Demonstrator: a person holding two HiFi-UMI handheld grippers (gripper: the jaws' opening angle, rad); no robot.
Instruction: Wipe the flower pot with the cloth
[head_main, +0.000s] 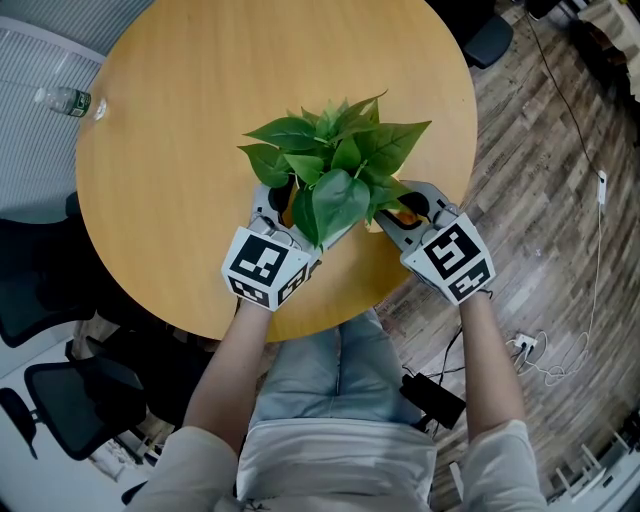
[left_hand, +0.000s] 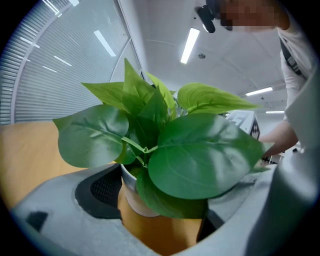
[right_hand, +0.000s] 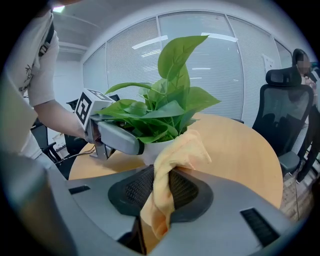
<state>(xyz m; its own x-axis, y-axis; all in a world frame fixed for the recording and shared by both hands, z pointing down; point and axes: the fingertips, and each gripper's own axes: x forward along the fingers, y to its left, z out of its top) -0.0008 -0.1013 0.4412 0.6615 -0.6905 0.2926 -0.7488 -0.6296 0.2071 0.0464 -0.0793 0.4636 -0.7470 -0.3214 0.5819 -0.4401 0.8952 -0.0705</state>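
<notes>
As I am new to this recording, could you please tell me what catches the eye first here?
The leafy green plant in its white flower pot dominates, standing near the near edge of the round wooden table, with the left gripper clamped around the pot. Right beside it, the right gripper pinches a yellow cloth, whose bunched end sits at the pot's side.

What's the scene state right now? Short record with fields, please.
surface: round wooden table
object: white flower pot with a leafy green plant, upright, near the table's near edge
left tongs: closed on the flower pot, one jaw on each side
right tongs: closed on the yellow cloth
contact: cloth appears to be pressed against the pot's side
</notes>
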